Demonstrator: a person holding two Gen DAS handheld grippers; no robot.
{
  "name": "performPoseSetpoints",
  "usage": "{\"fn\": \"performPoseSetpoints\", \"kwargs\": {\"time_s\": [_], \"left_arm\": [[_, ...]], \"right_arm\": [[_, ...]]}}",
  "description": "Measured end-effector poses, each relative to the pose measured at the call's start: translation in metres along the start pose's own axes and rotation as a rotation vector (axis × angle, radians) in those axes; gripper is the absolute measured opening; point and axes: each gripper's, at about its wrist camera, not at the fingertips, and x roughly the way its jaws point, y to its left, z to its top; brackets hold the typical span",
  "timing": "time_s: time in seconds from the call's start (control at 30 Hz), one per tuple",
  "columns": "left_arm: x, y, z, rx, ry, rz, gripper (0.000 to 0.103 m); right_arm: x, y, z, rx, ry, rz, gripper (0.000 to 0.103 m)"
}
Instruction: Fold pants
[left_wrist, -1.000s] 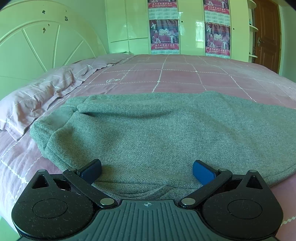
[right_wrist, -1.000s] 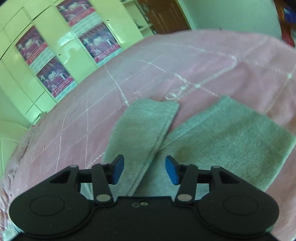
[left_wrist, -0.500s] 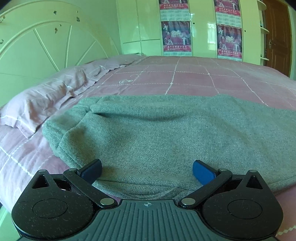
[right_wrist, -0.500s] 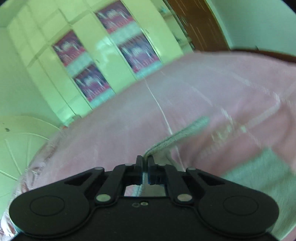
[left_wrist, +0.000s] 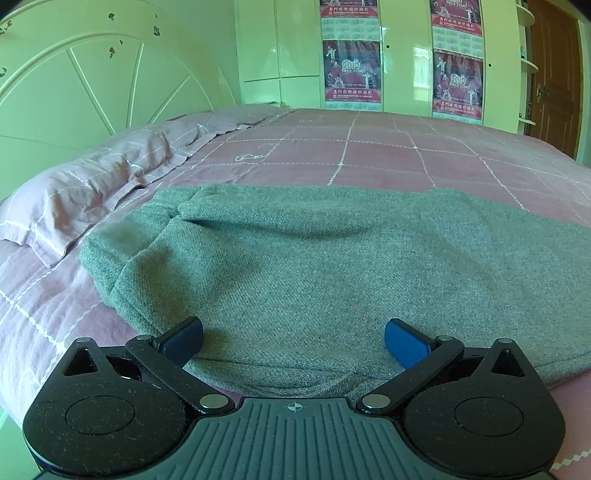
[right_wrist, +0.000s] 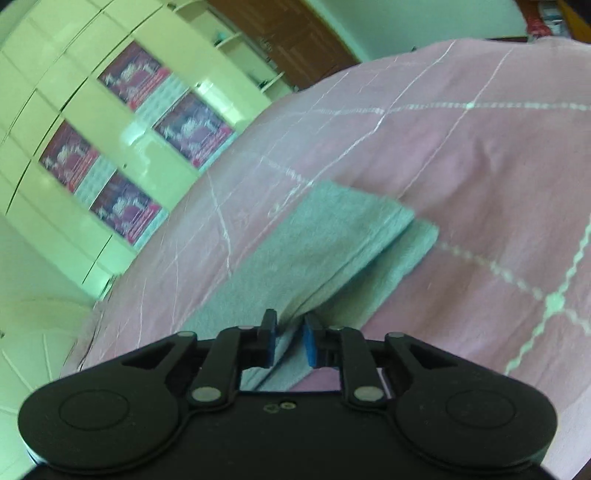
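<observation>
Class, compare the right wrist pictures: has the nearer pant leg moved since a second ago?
Yes. The pant leg, then splayed apart from the other leg, now lies stacked over it on the bedspread, while the right gripper is opening.

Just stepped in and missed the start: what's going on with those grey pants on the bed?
A person with a gripper in each hand is folding the grey pants on the pink bed. The right gripper is opening, with the edge of one leg between its fingers; that leg now lies over the other, the ends not quite square. The left gripper hovers wide open over the waist end, holding nothing.
</observation>
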Motion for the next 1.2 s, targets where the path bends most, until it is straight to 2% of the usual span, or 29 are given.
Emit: {"fn": "performPoseSetpoints", "kwargs": {"time_s": [0.1, 0.2, 0.23, 0.27, 0.4, 0.47, 0.57, 0.6, 0.63, 0.7, 0.73, 0.77, 0.9, 1.13, 1.2], "left_arm": [[0.0, -0.001, 0.0, 0.0, -0.001, 0.004, 0.103], [0.0, -0.001, 0.0, 0.001, 0.0, 0.004, 0.103], [0.0, -0.001, 0.0, 0.001, 0.0, 0.004, 0.103], [0.0, -0.001, -0.001, 0.001, 0.0, 0.003, 0.103], [0.0, -0.001, -0.001, 0.0, 0.0, 0.002, 0.103], [0.0, -0.001, -0.001, 0.002, -0.001, 0.004, 0.103], [0.0, -0.002, -0.001, 0.002, -0.001, 0.003, 0.103], [0.0, -0.001, -0.002, 0.002, 0.0, 0.001, 0.103], [0.0, -0.001, -0.002, 0.001, 0.0, -0.001, 0.103], [0.0, -0.001, -0.002, -0.001, 0.001, -0.004, 0.103], [0.0, 0.0, -0.002, -0.002, 0.001, -0.004, 0.103], [0.0, 0.0, -0.002, -0.001, 0.0, -0.003, 0.103], [0.0, 0.0, -0.002, -0.001, -0.001, 0.0, 0.103], [0.0, -0.001, -0.002, 0.0, -0.001, 0.002, 0.103], [0.0, -0.001, -0.002, 0.0, -0.001, 0.002, 0.103]], "right_arm": [[0.012, -0.015, 0.009, 0.089, 0.015, -0.043, 0.013], [0.019, -0.02, 0.009, 0.134, 0.011, -0.068, 0.008], [0.02, -0.019, 0.01, 0.125, 0.007, -0.082, 0.002], [0.02, -0.012, 0.011, 0.094, 0.003, -0.087, 0.0], [-0.01, 0.023, 0.023, -0.041, -0.097, 0.021, 0.0], [-0.02, 0.025, 0.024, -0.052, -0.113, 0.019, 0.0], [-0.009, -0.003, 0.012, -0.019, -0.04, -0.052, 0.0], [0.0, -0.019, 0.007, 0.017, 0.009, -0.088, 0.0], [0.005, -0.032, 0.001, 0.057, 0.037, -0.088, 0.0], [0.002, -0.043, -0.004, 0.103, 0.025, -0.045, 0.0], [-0.002, -0.044, -0.004, 0.122, 0.01, -0.039, 0.0], [-0.01, -0.044, -0.004, 0.135, -0.016, -0.032, 0.006], [-0.029, -0.051, -0.006, 0.17, -0.064, -0.025, 0.008], [-0.011, -0.056, 0.005, 0.185, -0.068, -0.018, 0.009], [-0.007, -0.052, 0.008, 0.164, -0.064, -0.039, 0.003]]}}
